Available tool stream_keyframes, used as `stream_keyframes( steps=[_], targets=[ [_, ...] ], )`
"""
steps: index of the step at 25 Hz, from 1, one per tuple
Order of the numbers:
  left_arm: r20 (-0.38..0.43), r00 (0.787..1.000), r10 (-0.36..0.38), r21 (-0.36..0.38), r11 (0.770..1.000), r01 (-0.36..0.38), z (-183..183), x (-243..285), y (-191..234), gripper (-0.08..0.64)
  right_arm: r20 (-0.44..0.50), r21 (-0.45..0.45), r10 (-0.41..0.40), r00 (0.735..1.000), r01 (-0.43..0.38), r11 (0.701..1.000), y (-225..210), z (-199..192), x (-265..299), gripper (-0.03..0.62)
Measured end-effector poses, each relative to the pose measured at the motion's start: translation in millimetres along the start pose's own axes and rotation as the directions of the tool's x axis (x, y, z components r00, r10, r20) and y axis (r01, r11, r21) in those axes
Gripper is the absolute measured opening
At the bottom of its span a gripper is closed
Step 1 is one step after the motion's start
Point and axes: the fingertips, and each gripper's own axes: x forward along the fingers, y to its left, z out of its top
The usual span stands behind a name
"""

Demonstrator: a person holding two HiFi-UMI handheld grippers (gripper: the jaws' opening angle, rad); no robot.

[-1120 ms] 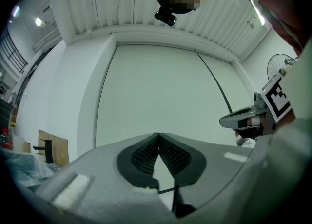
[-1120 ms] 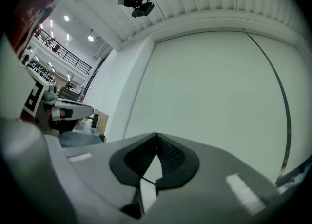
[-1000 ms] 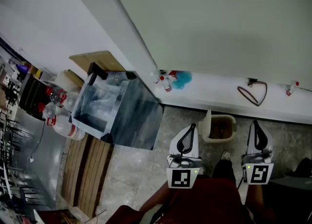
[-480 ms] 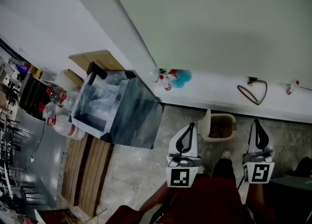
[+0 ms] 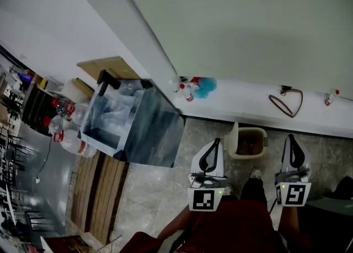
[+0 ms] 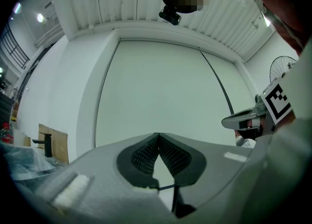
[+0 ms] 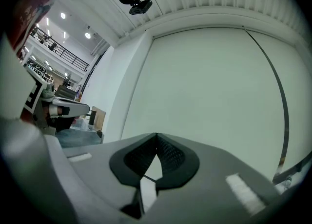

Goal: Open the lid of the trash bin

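Observation:
A large dark steel trash bin (image 5: pixel 151 130) stands on the floor to the left, against the wall corner. Its top shows a clear plastic liner (image 5: pixel 113 114), and a black handle (image 5: pixel 107 82) sticks up at its far edge. My left gripper (image 5: pixel 217 141) is shut with nothing in it, to the right of the bin and apart from it. The right gripper (image 5: pixel 290 136) is shut too, further right. In the left gripper view the jaws (image 6: pixel 158 134) meet against a bare wall. The right gripper (image 7: pixel 157 134) faces the same wall.
A small beige open bin (image 5: pixel 248 143) sits on the floor between the two grippers. Spray bottles and a blue duster (image 5: pixel 205 87) lie on the white ledge, with a looped cable (image 5: pixel 287 105). A wooden pallet (image 5: pixel 99 191), plastic bottles (image 5: pixel 66 133) and cardboard (image 5: pixel 110 67) surround the steel bin.

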Motion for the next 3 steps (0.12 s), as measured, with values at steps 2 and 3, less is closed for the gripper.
stream_keyframes(
  steps=[2, 3],
  targets=[
    [-0.006, 1.000, 0.000, -0.001, 1.000, 0.000, -2.2, 0.9, 0.7, 0.005, -0.004, 0.000, -0.002, 1.000, 0.002, 1.000, -0.6, -1.6, 0.7, 0.000],
    [-0.007, 1.000, 0.001, -0.002, 1.000, -0.001, -3.2, 1.4, 1.0, 0.005, -0.006, 0.000, -0.003, 1.000, 0.003, 1.000, -0.9, -2.6, 1.0, 0.000]
  ],
)
